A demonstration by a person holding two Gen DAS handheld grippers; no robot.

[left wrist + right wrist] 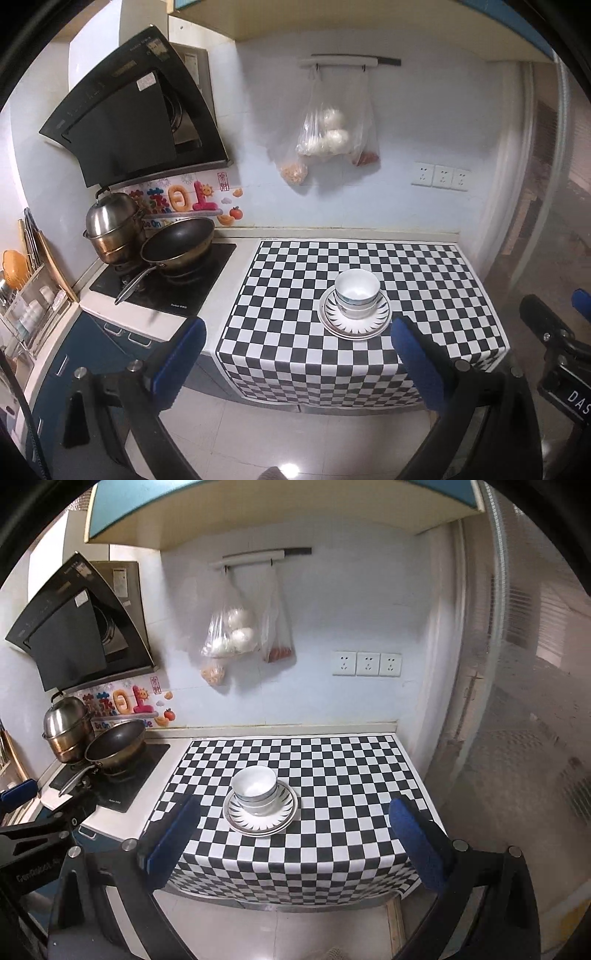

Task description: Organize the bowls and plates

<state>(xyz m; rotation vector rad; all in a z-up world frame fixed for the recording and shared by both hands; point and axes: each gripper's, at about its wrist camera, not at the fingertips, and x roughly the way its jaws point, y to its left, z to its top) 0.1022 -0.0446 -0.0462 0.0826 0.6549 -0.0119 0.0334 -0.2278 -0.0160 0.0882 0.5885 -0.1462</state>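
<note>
White bowls [357, 293] sit nested on stacked patterned plates [354, 326] on the checkered cloth [295, 280]. The same bowls [255, 786] and plates [260, 818] show in the right wrist view. My left gripper [297, 334] is open and empty, held back from the counter's front edge, left of the stack. My right gripper [295, 814] is open and empty, also back from the edge, with the stack between its fingers' lines. The right gripper's body also shows at the right edge of the left wrist view [554, 343].
A stove [162, 280] with a frying pan [177, 243] and a steel pot [112, 229] stands to the left. A dish rack [29, 306] is at the far left. Bags [332, 140] hang on the wall. Sockets [365, 664] are at the right. The floor [277, 934] lies below.
</note>
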